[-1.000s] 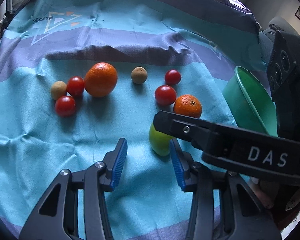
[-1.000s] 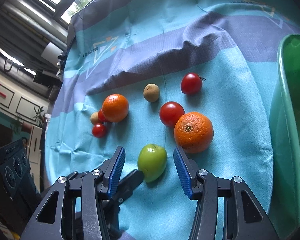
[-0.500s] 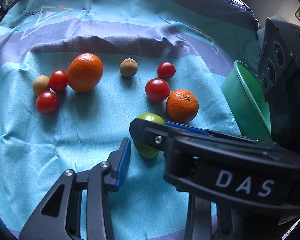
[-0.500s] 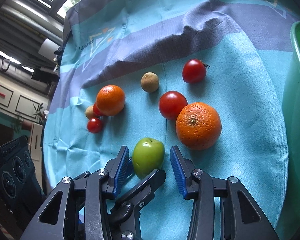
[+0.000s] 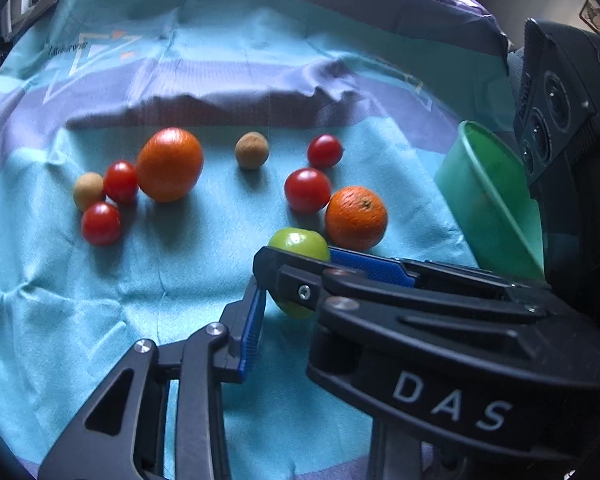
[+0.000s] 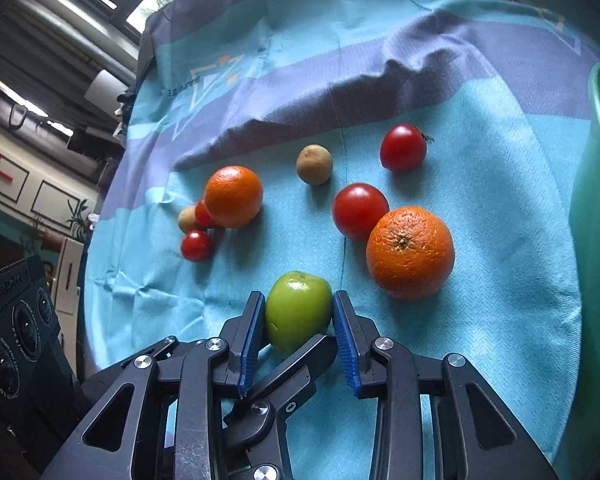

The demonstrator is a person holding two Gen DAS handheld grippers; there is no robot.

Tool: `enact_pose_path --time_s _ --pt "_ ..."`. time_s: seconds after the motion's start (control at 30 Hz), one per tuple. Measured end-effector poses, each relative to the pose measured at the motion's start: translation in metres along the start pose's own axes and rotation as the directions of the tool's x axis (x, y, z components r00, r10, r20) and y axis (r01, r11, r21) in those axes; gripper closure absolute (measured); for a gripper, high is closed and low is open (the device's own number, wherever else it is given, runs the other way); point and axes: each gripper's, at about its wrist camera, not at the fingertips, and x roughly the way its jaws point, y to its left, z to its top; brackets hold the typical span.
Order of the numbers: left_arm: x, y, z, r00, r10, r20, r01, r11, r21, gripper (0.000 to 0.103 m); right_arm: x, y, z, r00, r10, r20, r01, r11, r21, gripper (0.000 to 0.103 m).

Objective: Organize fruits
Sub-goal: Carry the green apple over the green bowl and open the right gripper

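Fruit lies scattered on a teal and purple striped cloth point(image 6: 480, 184). At the far left sits a cluster — a small tan fruit point(image 6: 188, 219), two cherry tomatoes point(image 6: 196, 245) and an orange point(image 6: 233, 196). Toward the middle lies another tan fruit point(image 6: 314, 165), then two larger tomatoes point(image 6: 360, 210) and a second orange point(image 6: 410, 252). A green plastic bowl point(image 6: 598, 216) stands at the right edge.

In front of the middle, a green apple point(image 6: 299, 311) rests on the cloth between the blue pads of the right gripper point(image 6: 299, 312), which look pressed against its sides. The left gripper point(image 5: 292, 300) sits just beside and partly under it; only one of its fingers shows, so whether it is apart or together cannot be told.

To do this step well, the grip should probably stay across the apple's widest part and lift straight up — clear of the second orange nearby — before swinging right toward the bowl. The left gripper is crowding; drawing it away first would likely avoid a bump.
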Motion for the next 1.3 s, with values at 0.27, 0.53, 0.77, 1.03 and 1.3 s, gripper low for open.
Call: enact_pose_path --time_s 0.27,0.53,0.77,1.03,1.3 --pt "-0.042 -0.047 0.018 0.992 -0.024 0.123 0.008 0.992 0.128 0.071 -0.066 0.004 0.004 0.985 0.016 0.172 -0.01 0.999 -0.038 0.066" --pt "-0.044 -0.114 0.032 0.983 -0.099 0.157 0.06 0.97 0.235 0.071 -0.131 -0.035 0.005 0.951 -0.037 0.307 0.036 0.999 0.007 0.066" --pt "-0.025 -0.159 0.041 0.98 -0.159 0.122 0.118 0.949 0.291 0.071 -0.161 -0.073 0.003 0.929 -0.113 0.351 0.094 0.993 0.072 0.066" --pt "0.003 -0.185 0.044 0.978 -0.204 0.046 0.18 0.933 0.311 0.071 -0.166 -0.112 -0.001 0.935 -0.157 0.319 0.111 0.981 0.158 0.066" --pt "0.025 -0.188 0.044 0.974 -0.225 -0.024 0.222 0.932 0.285 0.071 -0.156 -0.131 -0.002 0.948 -0.19 0.254 0.139 0.969 0.204 0.066"
